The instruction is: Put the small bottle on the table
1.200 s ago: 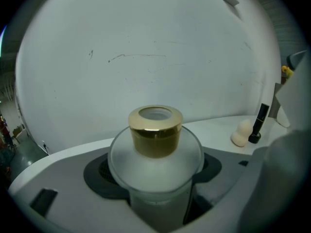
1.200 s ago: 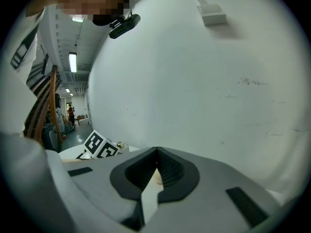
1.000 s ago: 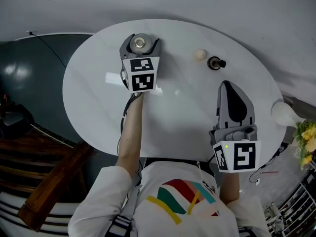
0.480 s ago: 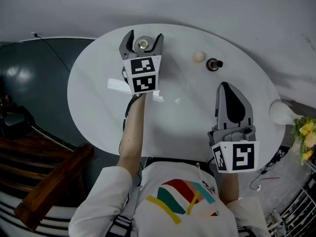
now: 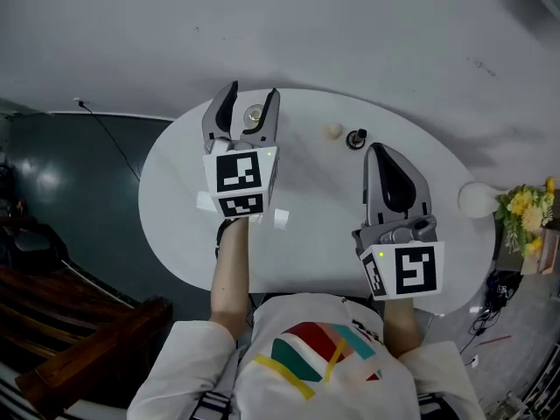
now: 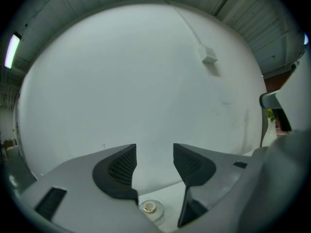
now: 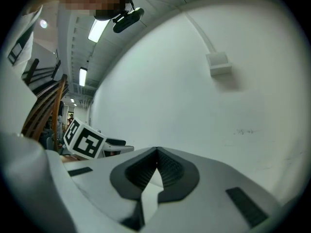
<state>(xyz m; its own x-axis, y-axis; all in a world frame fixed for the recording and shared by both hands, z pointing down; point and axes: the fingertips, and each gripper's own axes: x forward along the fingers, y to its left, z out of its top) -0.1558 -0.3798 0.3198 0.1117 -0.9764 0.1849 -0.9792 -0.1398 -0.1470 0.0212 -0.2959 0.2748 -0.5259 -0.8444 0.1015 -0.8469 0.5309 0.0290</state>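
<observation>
Head view: the bottle (image 5: 254, 114) stands upright on the table (image 5: 315, 221), under the gap of my left tongs (image 5: 252, 94). A ball (image 5: 332, 131) and a dark object (image 5: 356, 138) lie beyond my right tongs (image 5: 377, 150). Left gripper view alone confirms jaws apart, pads bare, bottle below them. Right gripper view: jaws together, empty. A second ago the left jaws flanked the bottle low; they have since risen and have just been narrowing.
</observation>
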